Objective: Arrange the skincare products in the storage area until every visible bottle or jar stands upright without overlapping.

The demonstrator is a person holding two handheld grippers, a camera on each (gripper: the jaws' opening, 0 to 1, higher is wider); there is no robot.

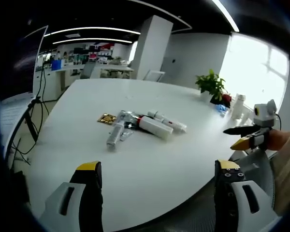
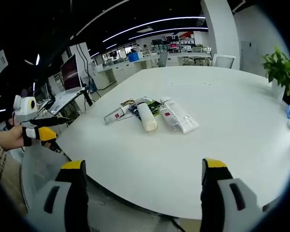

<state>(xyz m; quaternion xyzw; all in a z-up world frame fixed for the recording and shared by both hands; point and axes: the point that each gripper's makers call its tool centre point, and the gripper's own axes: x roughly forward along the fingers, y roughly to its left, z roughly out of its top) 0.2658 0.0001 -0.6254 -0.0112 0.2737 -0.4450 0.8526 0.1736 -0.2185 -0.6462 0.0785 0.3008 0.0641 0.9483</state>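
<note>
White round table, office behind. Skincare products lie in a loose cluster near the table's middle, all on their sides, some touching or overlapping: a white bottle, a clear-wrapped tube, a slim silver tube, a small gold packet. None upright.

Left gripper hangs above the near table edge, jaws spread wide, nothing between them. Right gripper likewise over the edge on its side, jaws wide apart, empty. Both well apart from the cluster.

Potted plant and a few upright white bottles stand at the far edge by the window.
</note>
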